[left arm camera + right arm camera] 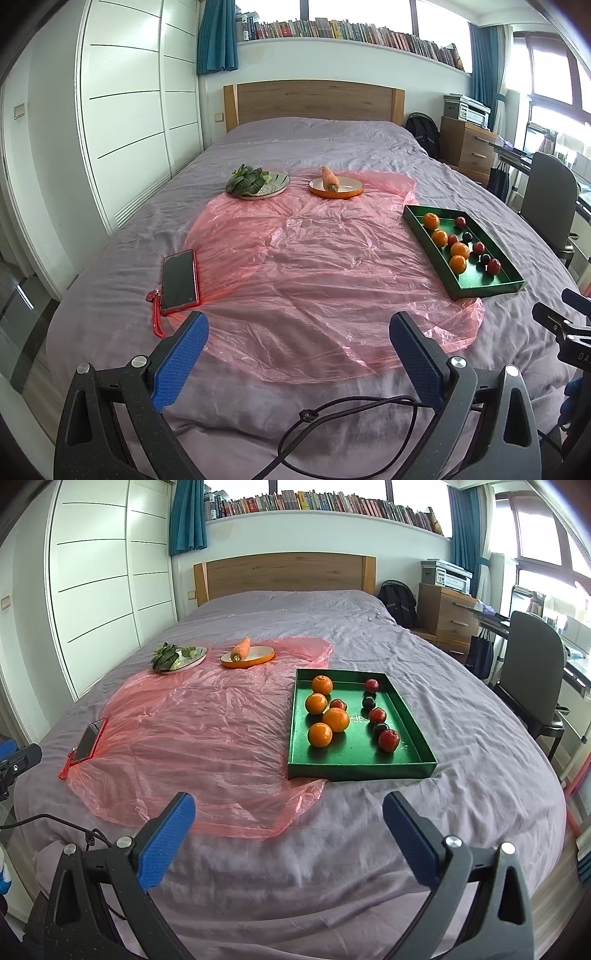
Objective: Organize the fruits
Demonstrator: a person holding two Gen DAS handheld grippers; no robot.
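Note:
A green tray (354, 766) (491, 290) lies on the bed's right side, holding several oranges (336, 719) (459, 250) on its left and several red and dark plums (388, 739) (494, 266) on its right. An orange plate (258, 659) (345, 191) with a carrot (241, 649) (329, 178) and a patterned plate (194, 658) (273, 188) with leafy greens (245, 180) sit further back. My left gripper (299, 332) is open and empty over the pink plastic sheet (314, 266). My right gripper (289, 814) is open and empty, short of the tray's near edge.
A phone in a red case (178, 281) (88, 741) with a red strap lies on the left of the bed. A black cord (332, 417) hangs under my left gripper. A chair (535, 672) and desk stand right of the bed; a white wardrobe (125, 110) is left.

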